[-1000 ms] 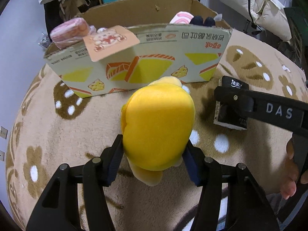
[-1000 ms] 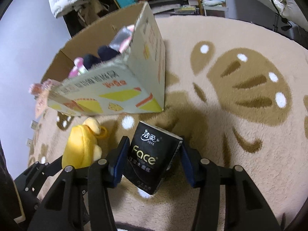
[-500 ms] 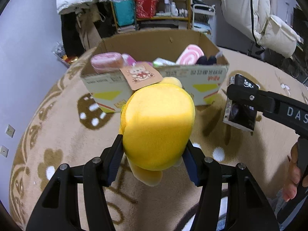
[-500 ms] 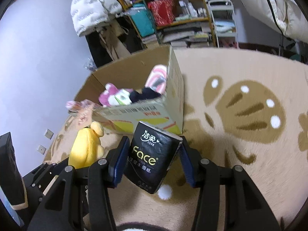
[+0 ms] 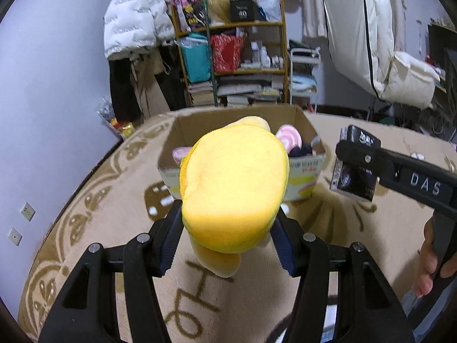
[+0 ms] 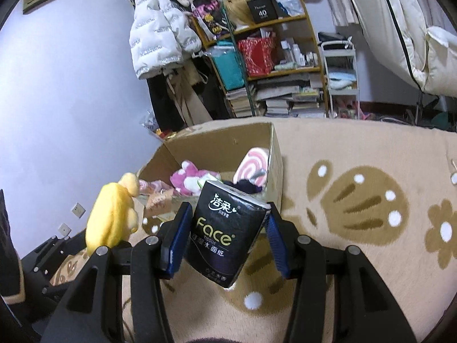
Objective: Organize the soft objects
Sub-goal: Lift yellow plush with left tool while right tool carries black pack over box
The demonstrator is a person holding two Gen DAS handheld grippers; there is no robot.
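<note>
Yellow plush toy (image 5: 234, 183) is clamped in the left hand-held gripper (image 5: 227, 240), black tissue pack (image 6: 228, 231) in the right hand-held gripper (image 6: 225, 238); both are held above the rug (image 6: 357, 257), short of the cardboard box (image 6: 275, 168) (already part-filled with soft items), presumably for a drop-in from above.

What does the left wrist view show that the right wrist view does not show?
Only the left wrist view shows a person's hand on the right gripper's handle, and the "DAS" label on that gripper.

Only the right wrist view shows the tissue pack's "Face" print and the pink plush in the cardboard box.

Both show the yellow plush in the left gripper, the tissue pack in the right gripper, the box and the shelf.
</note>
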